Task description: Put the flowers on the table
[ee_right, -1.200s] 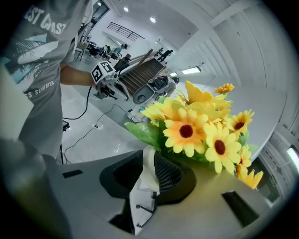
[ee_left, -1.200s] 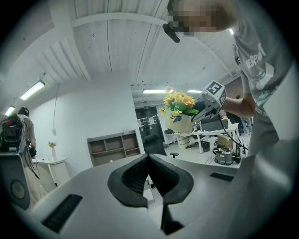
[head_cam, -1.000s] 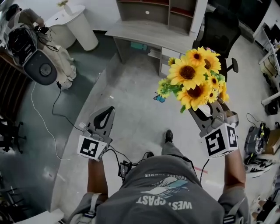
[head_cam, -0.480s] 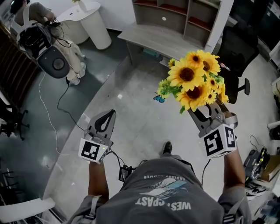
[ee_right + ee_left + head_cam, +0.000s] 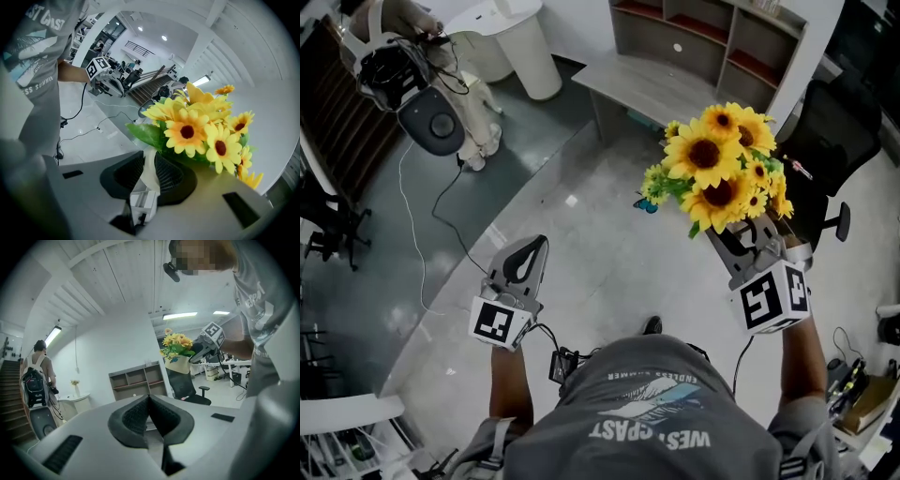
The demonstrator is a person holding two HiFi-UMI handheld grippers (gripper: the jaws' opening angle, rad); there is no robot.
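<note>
A bunch of yellow sunflowers in a cream wrap stands up from my right gripper, which is shut on the wrap's base. In the right gripper view the blooms fill the middle and the pale wrap is pinched between the black pads. My left gripper is held low at the left, shut with nothing in it; its pads meet. From the left gripper view the flowers show far off. A grey table stands ahead, beyond the flowers.
Behind the table is an open shelf unit. A black office chair stands at the right. A white round stand and a person with a backpack are at the upper left. Cables trail over the floor.
The floor, table and shelf have slid down and to the right in the head view. Both grippers keep their pose; the flowers stay held.
</note>
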